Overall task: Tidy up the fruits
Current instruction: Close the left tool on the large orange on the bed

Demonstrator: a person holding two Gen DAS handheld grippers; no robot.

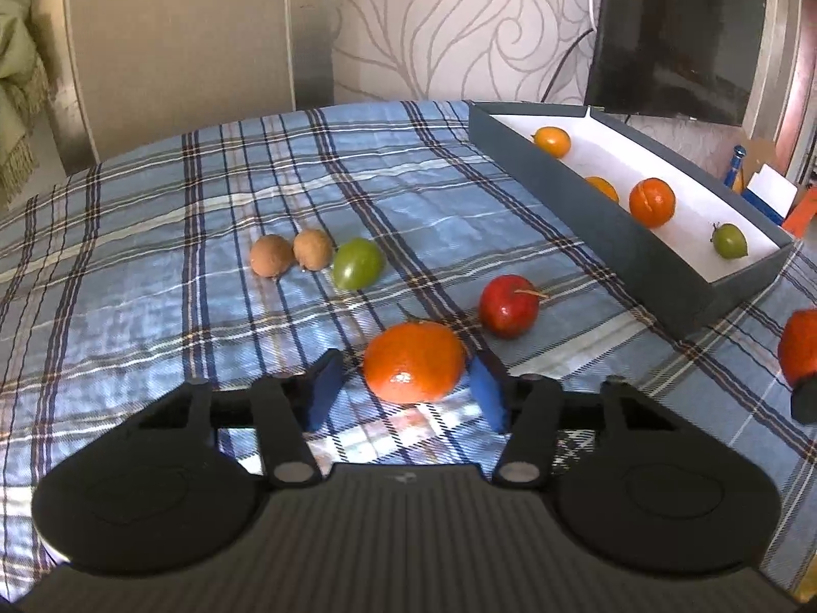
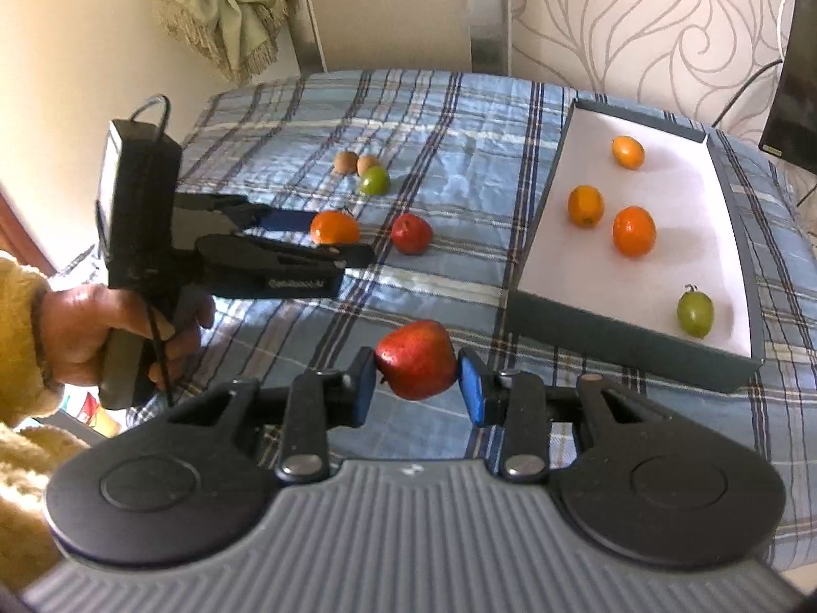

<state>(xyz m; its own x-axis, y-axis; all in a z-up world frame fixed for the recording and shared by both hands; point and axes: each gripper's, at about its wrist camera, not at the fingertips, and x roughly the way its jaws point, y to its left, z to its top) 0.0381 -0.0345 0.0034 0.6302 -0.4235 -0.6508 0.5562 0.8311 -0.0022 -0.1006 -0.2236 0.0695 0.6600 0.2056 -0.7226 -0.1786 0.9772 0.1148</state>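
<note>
My left gripper (image 1: 408, 388) is open around an orange tangerine (image 1: 414, 361) on the plaid cloth; the right pad touches it, the left pad stands apart. It also shows in the right wrist view (image 2: 334, 227). My right gripper (image 2: 416, 388) is shut on a red fruit (image 2: 416, 359), held above the cloth near the box. A red apple (image 1: 508, 305), a green fruit (image 1: 357, 263) and two brown fruits (image 1: 270, 254) lie on the cloth. The dark box (image 2: 607, 334) with a white floor holds three orange fruits (image 2: 633, 231) and a green one (image 2: 694, 313).
The plaid cloth (image 1: 153, 255) covers the table. A dark monitor (image 1: 674, 36) stands behind the box. A curtain (image 2: 224, 5) hangs at the far left. Clutter (image 1: 766, 189) sits beyond the box. The person's hand (image 2: 102, 327) holds the left gripper.
</note>
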